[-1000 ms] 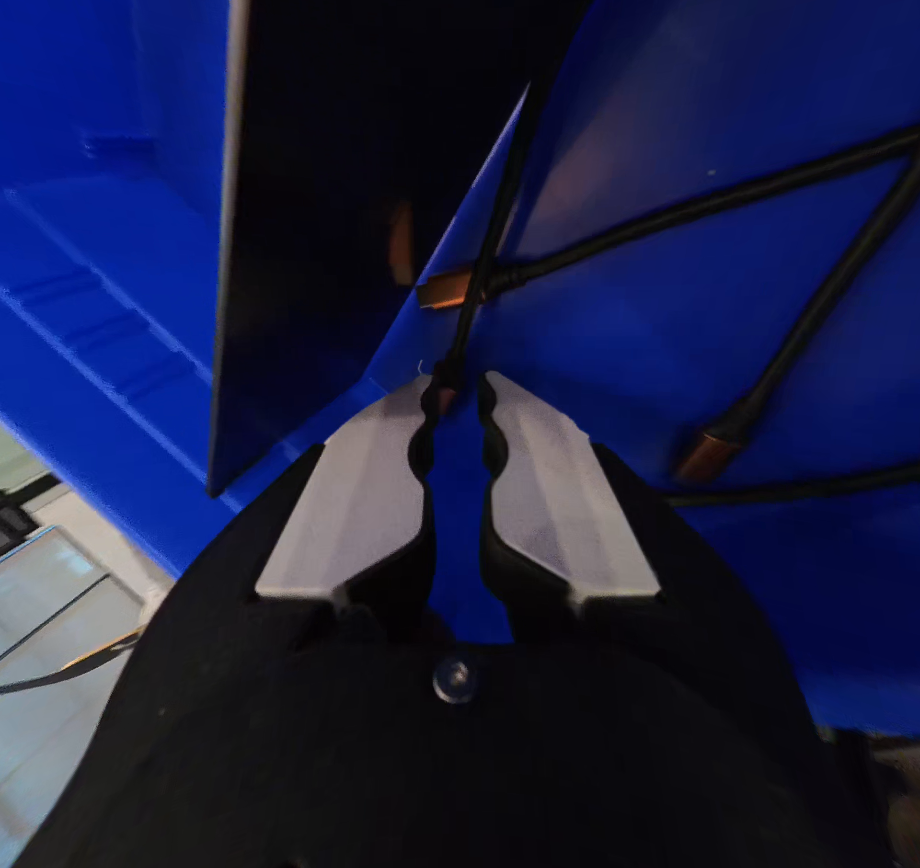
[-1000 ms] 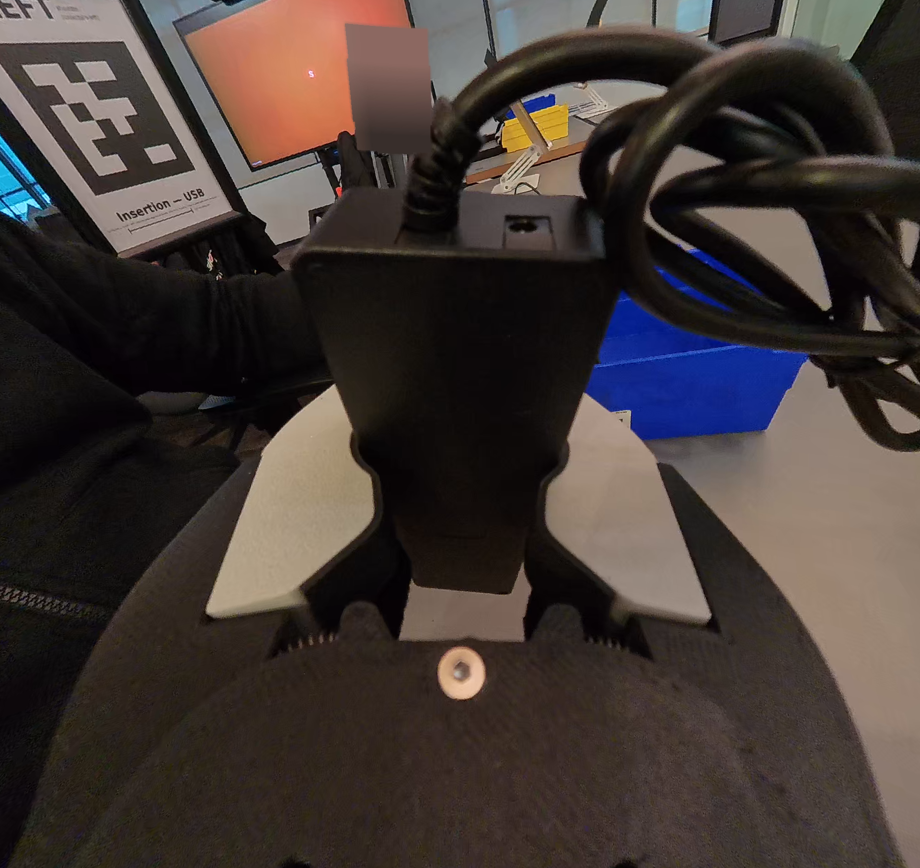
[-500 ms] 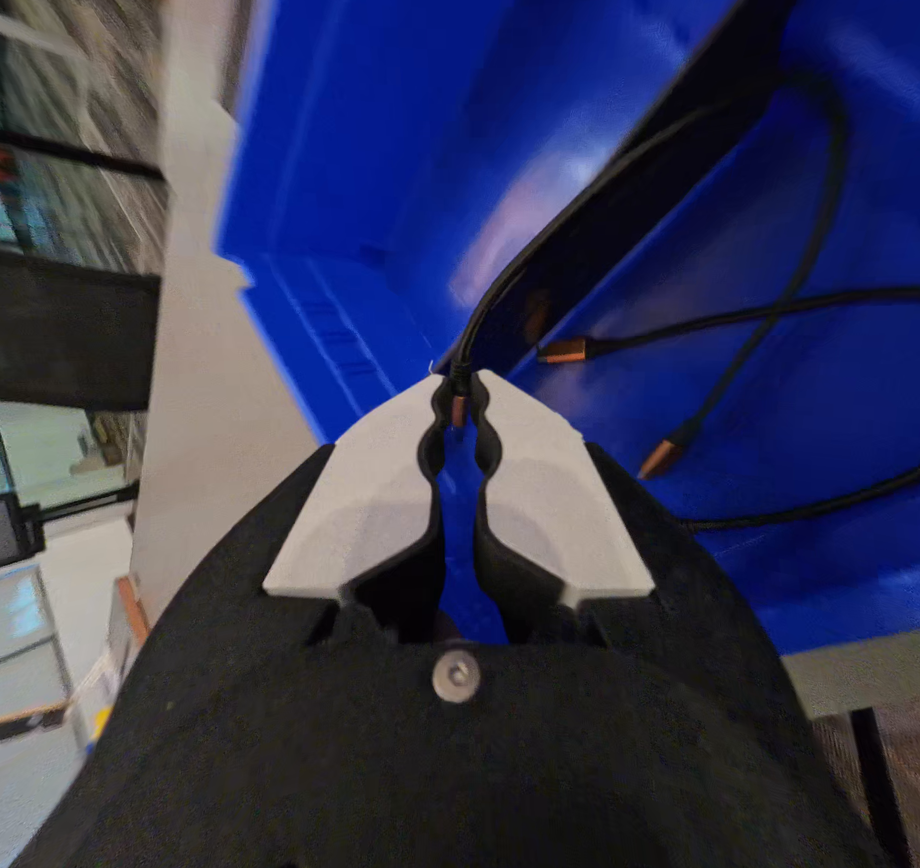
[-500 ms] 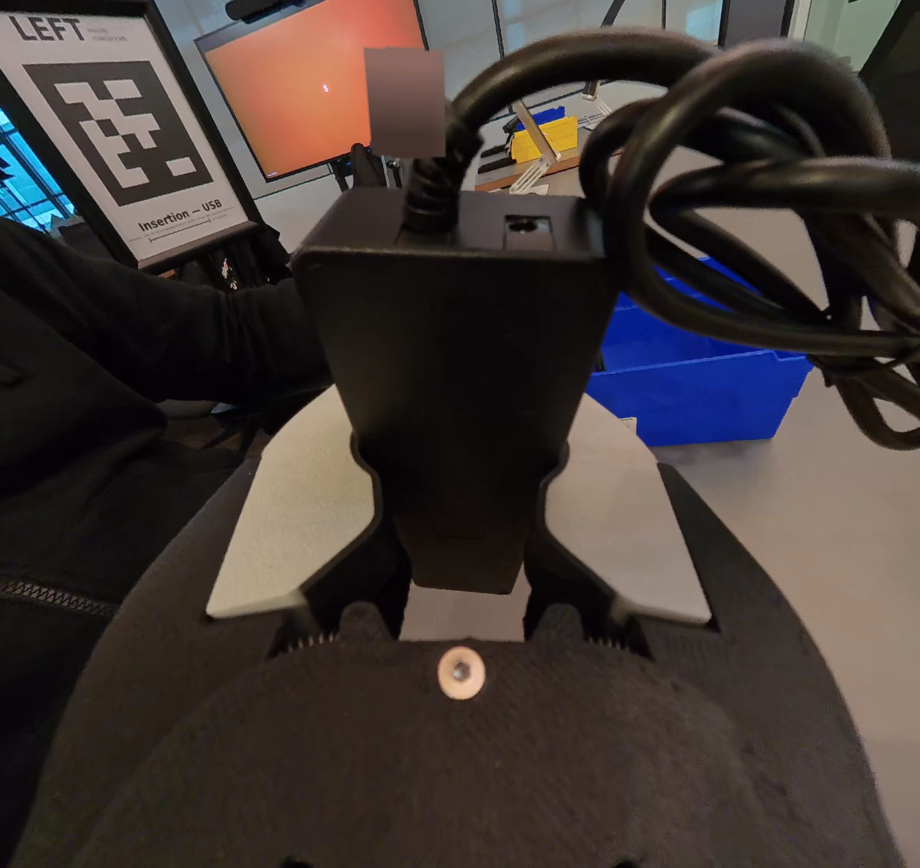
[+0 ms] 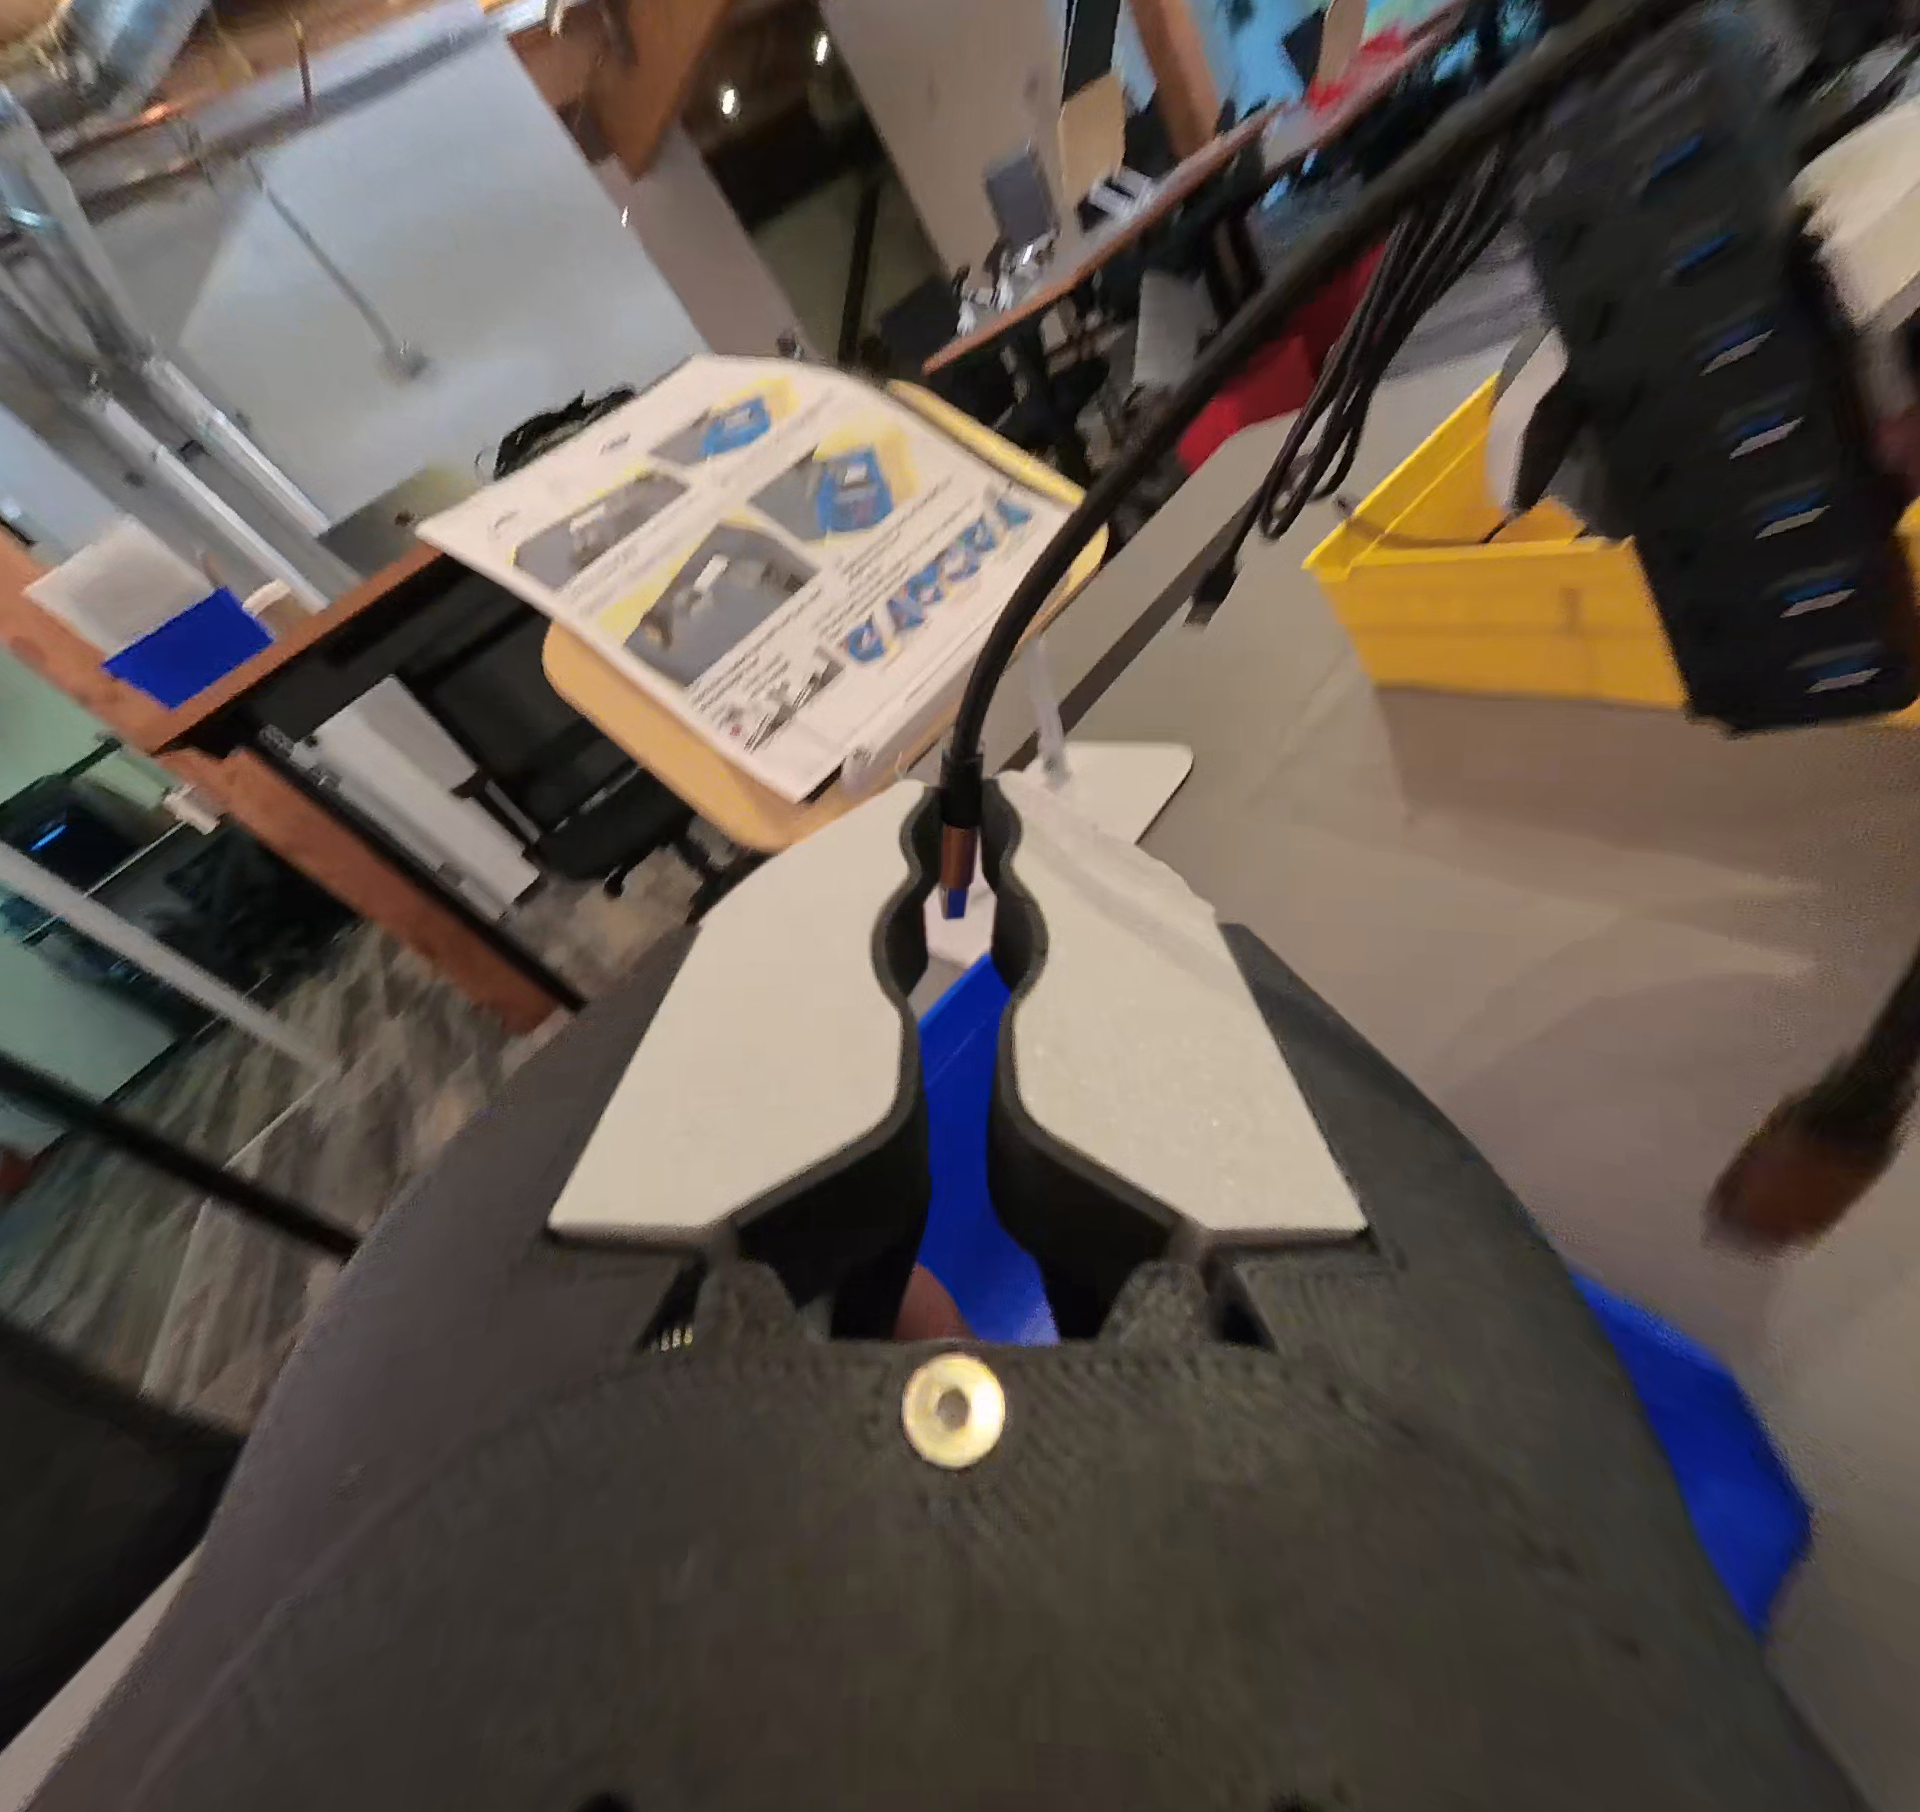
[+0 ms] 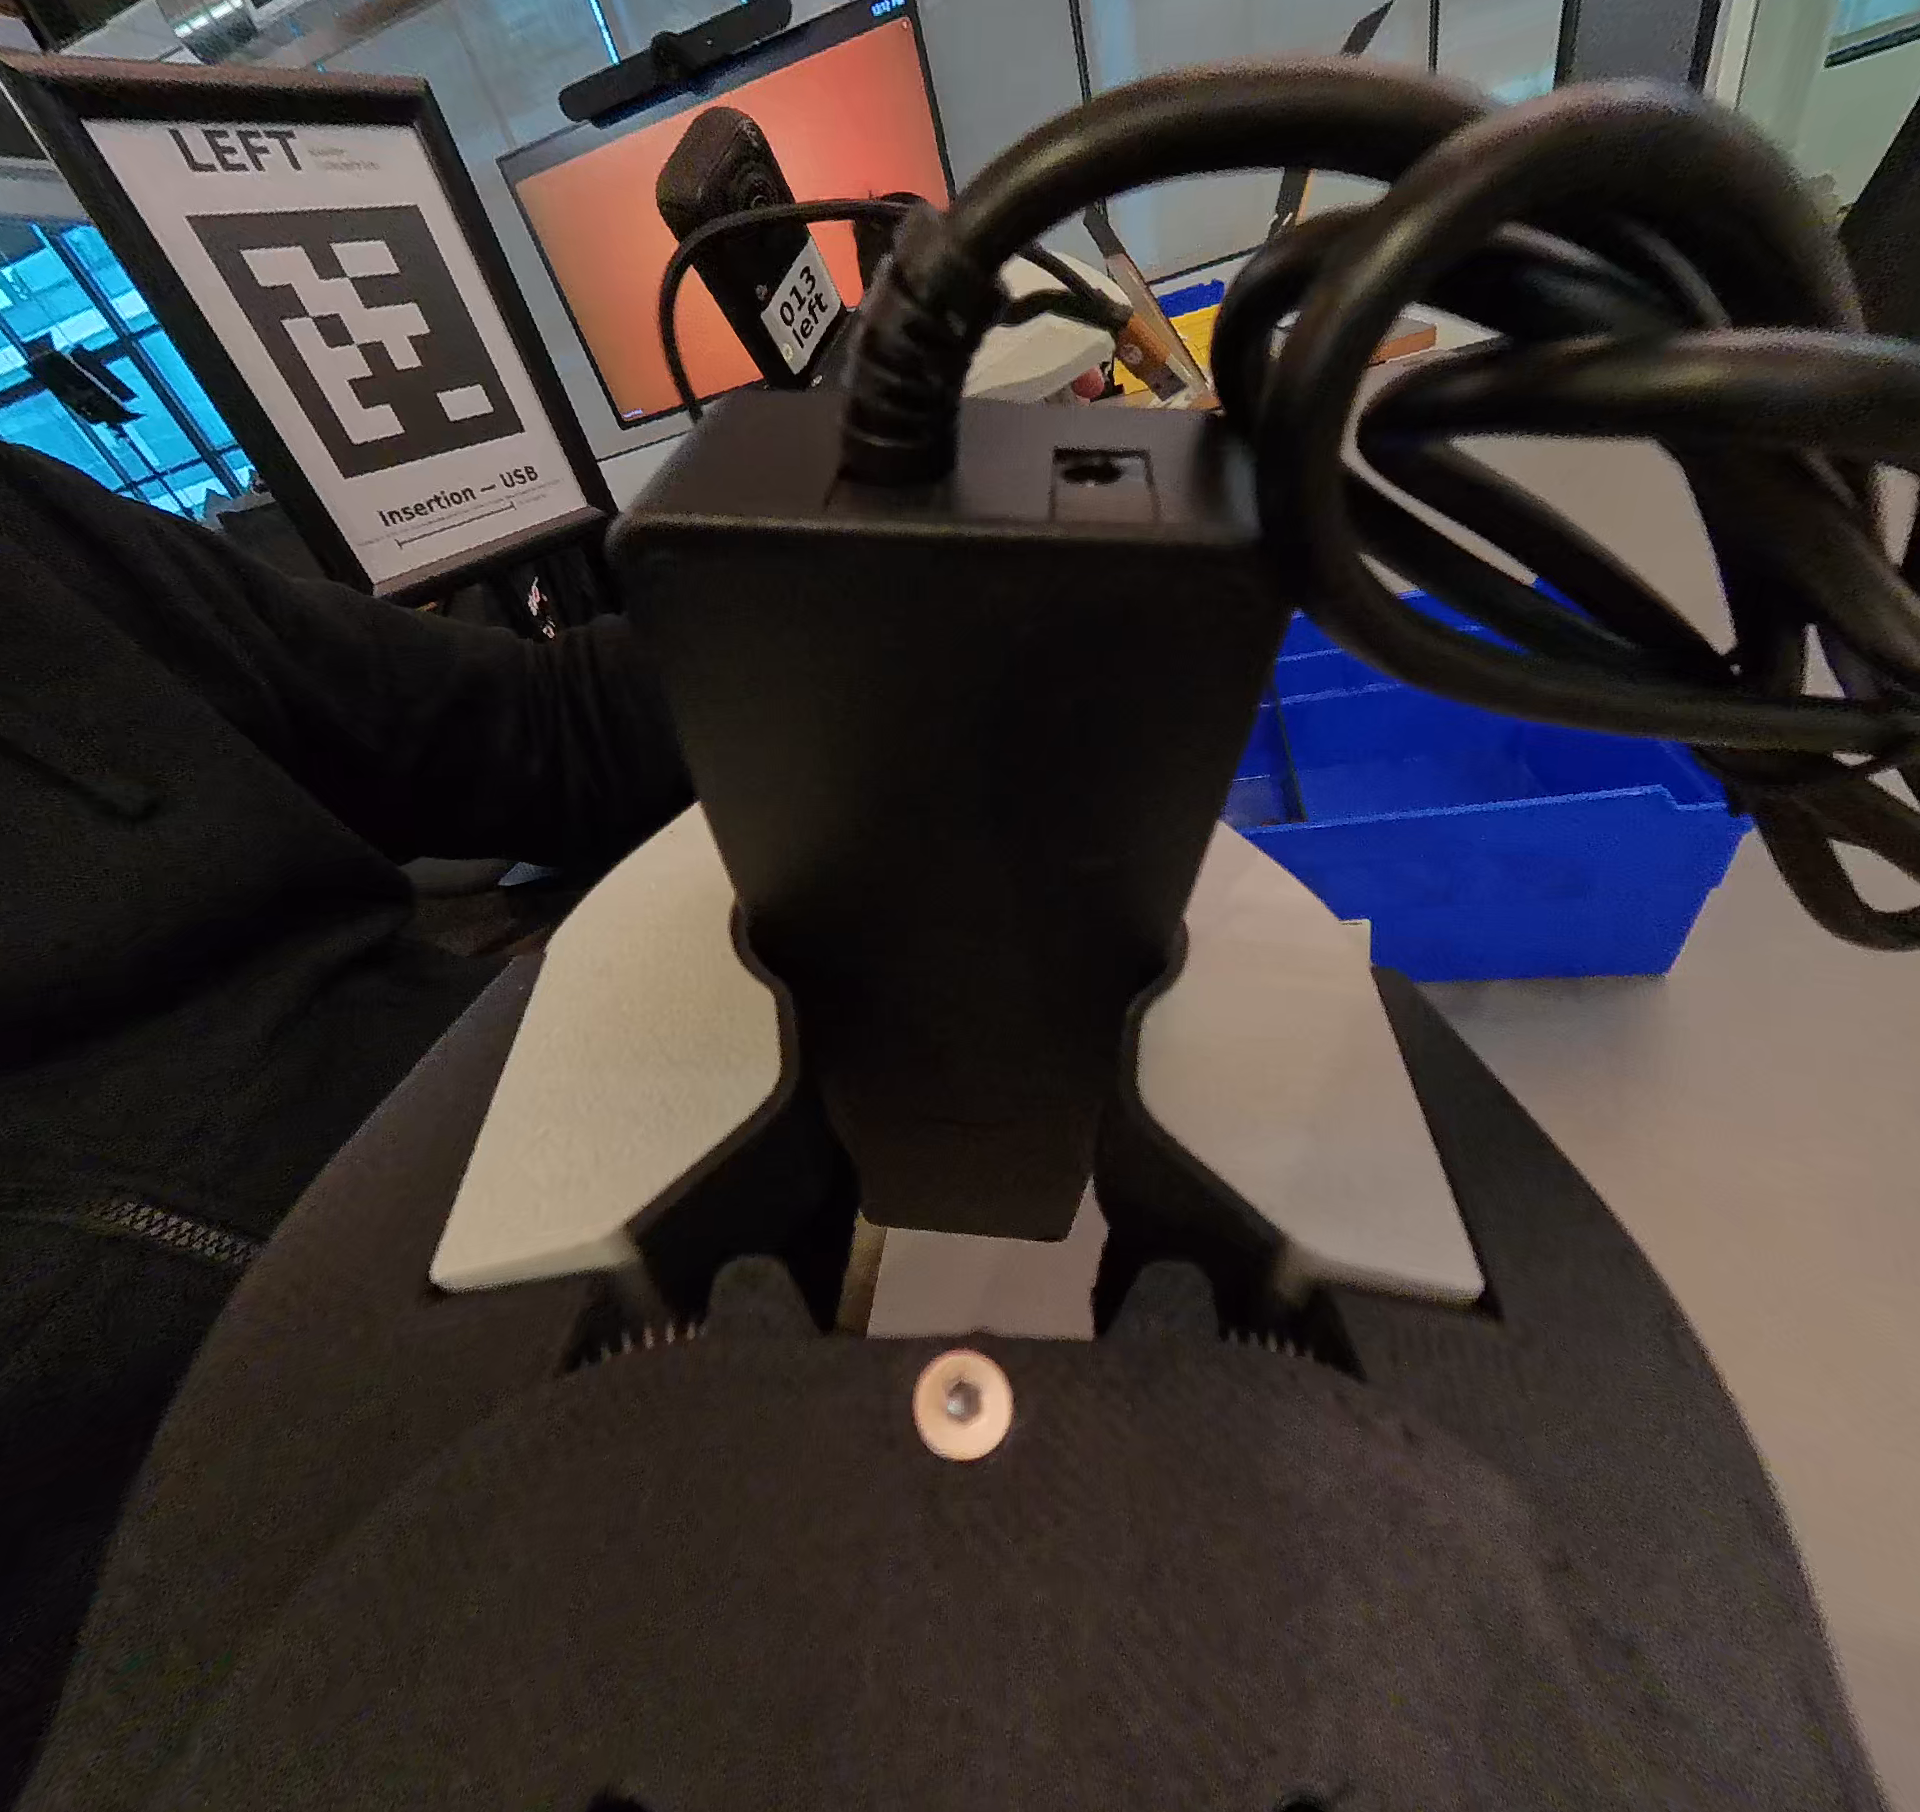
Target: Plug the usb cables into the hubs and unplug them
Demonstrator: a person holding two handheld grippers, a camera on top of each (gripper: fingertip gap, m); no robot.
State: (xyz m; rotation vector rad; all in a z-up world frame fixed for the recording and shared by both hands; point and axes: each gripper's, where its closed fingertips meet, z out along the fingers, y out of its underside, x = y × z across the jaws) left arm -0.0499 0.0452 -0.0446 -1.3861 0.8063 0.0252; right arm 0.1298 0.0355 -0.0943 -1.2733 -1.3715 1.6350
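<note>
Cable plug point(image 5: 958, 853), copper-sleeved and small, sits pinched near the tips of our left tongs point(image 5: 961, 827), which are nearly closed on it; its thin black cable point(image 5: 1049, 557) arcs up, limp and light. We judge the rigid sleeve the right place to hold, since the cord would flex. Our right tongs point(image 6: 961, 962) are spread wide and clamped on the black hub point(image 6: 945, 723), a hard, smooth block above the counter point(image 6: 1662, 1087), dragged sideways by its thick coiled cord point(image 6: 1558, 328).

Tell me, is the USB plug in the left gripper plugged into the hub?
No. The USB plug is pinched in the left gripper, apart from the hub.
</note>
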